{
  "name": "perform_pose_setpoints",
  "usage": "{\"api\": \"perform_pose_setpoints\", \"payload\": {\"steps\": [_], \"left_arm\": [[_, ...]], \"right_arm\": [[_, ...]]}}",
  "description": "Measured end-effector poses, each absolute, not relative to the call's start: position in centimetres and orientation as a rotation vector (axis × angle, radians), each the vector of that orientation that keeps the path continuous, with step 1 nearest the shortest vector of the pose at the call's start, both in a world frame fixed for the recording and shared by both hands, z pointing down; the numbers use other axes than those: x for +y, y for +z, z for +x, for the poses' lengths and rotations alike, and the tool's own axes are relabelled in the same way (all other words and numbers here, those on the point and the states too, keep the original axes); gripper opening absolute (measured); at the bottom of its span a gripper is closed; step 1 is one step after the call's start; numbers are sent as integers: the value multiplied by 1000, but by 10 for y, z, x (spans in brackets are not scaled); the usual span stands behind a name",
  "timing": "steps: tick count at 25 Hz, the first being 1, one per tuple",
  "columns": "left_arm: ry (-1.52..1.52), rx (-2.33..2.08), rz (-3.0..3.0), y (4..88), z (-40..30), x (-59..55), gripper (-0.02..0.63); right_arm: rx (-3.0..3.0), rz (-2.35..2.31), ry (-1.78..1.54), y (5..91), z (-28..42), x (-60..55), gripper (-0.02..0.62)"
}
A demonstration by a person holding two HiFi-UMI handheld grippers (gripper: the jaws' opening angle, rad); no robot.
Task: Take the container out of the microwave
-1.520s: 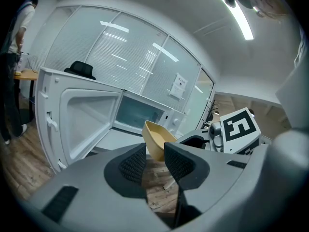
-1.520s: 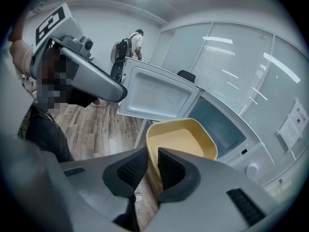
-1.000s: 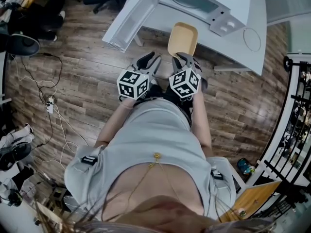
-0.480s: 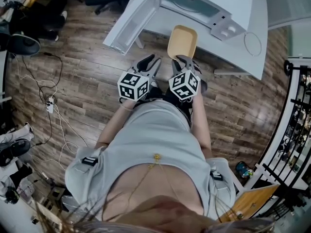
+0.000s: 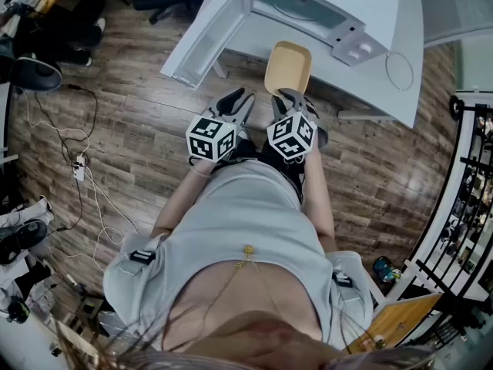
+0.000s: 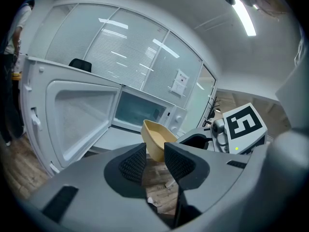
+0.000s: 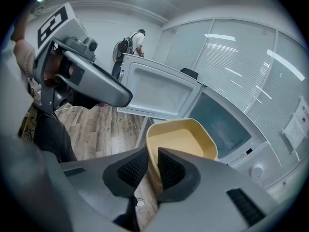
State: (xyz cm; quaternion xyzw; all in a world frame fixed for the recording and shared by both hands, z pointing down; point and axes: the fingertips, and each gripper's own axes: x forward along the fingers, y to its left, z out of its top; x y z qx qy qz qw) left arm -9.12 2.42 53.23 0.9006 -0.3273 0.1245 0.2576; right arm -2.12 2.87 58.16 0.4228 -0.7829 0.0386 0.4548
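Item: removal of container from microwave, status at this moment. Head view: the microwave [image 5: 323, 2] stood on a white table [image 5: 400, 68] with its door [image 5: 202, 35] swung fully open to the side. The tan container [image 5: 288, 66] hung in front of the microwave's opening, outside the cavity and over the table's near edge and the wooden floor. My right gripper [image 5: 287, 93] was at the container's near end, on the side away from the microwave. My left gripper [image 5: 243, 97] was just beside it, also on the side away from the microwave, and touched nothing. The cavity looked empty apart from its glass plate. Left gripper view: my jaws stood apart with only floor showing between them. The container [image 6: 155, 135] appeared past their tips, between me and the microwave [image 6: 140, 111], and was not in contact with them. Right gripper view: my two jaws were closed on the container's [image 7: 186, 138] near wall, one pad inside and one outside. The container tilted a little away from me toward the microwave's dark opening [image 7: 224, 124]. It looked empty. The left gripper [image 7: 84, 79] hovered on the door's side. A person stood well behind the open door. Assessment: I judged the removal itself done, since the container was clear of the cavity and carried by one gripper alone. What was left seemed to be setting it down somewhere. The door was open and no landing place was yet evident.
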Motion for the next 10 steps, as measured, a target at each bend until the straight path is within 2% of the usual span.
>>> {"api": "perform_pose_setpoints", "payload": {"steps": [10], "left_arm": [[339, -892, 2439, 532, -88, 20, 121]], "right_arm": [[-1933, 1035, 91, 582, -18, 24, 71]]}}
